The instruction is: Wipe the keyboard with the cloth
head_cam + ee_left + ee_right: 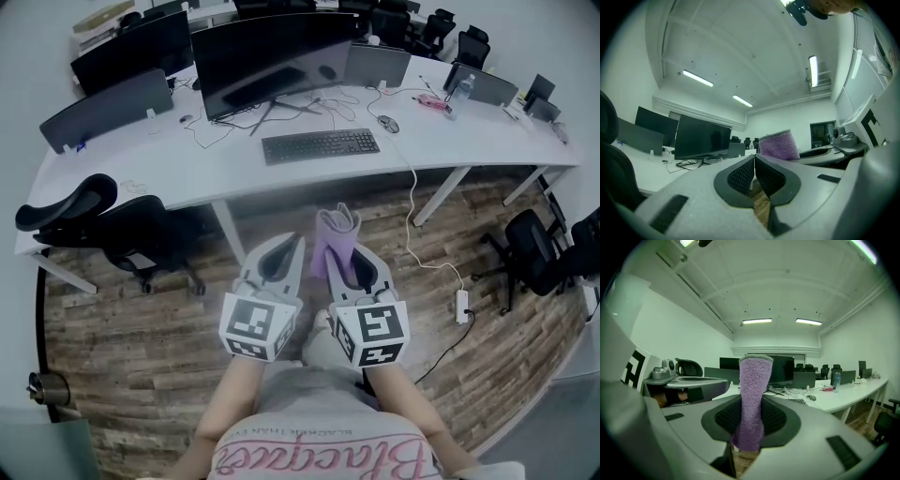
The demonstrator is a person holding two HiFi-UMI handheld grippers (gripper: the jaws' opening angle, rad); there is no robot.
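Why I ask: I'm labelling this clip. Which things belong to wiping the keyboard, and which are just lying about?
For the job: purple cloth, clamped in the right gripper; keyboard on the desk; left gripper, shut and empty.

Lying about: monitor, mouse, water bottle, office chair, power strip.

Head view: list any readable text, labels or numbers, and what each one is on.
"Blac…": large script on the pink shirt, seen upside down; the rest of it, and the small line above it, are unclear.
No letters: the marker cubes carry only black-and-white square patterns.
Too small to read: the key legends on the keyboard and the label on the bottle.
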